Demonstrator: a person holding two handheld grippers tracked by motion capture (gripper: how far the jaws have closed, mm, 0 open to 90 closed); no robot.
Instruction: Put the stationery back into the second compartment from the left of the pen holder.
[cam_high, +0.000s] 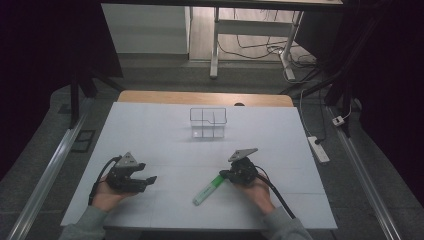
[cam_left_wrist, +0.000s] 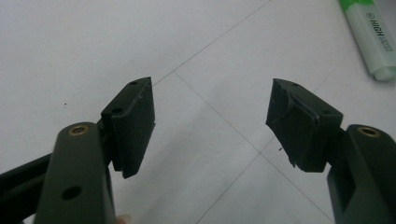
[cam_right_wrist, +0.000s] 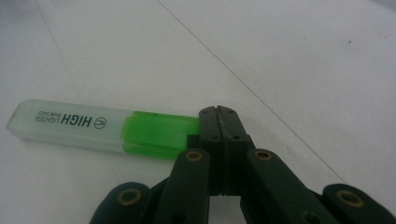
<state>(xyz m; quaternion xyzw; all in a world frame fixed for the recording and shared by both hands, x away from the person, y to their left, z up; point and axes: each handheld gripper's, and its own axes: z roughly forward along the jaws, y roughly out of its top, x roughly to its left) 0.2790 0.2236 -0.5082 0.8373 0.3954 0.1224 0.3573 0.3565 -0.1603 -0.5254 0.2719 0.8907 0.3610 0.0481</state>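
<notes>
- My right gripper (cam_right_wrist: 219, 114) has its jaws pressed flat together with nothing between them; its tip sits against the green end of the highlighter (cam_right_wrist: 105, 128).
- From above, I see that gripper (cam_high: 225, 175) at the upper end of the highlighter (cam_high: 209, 190), which lies flat on the white table (cam_high: 165, 135), slanting down and to the left, pale cap end nearest me.
- My left gripper (cam_left_wrist: 210, 116) has its jaws spread wide, with bare table between them.
- In the high view the left gripper (cam_high: 147, 179) rests low over the table on the left side, well apart from the highlighter.
- In the left gripper view the highlighter's (cam_left_wrist: 373, 39) pale cap shows at the top right corner.
- A clear wire-rimmed organiser (cam_high: 208, 122) stands farther back near the middle of the table, apart from both grippers.
</notes>
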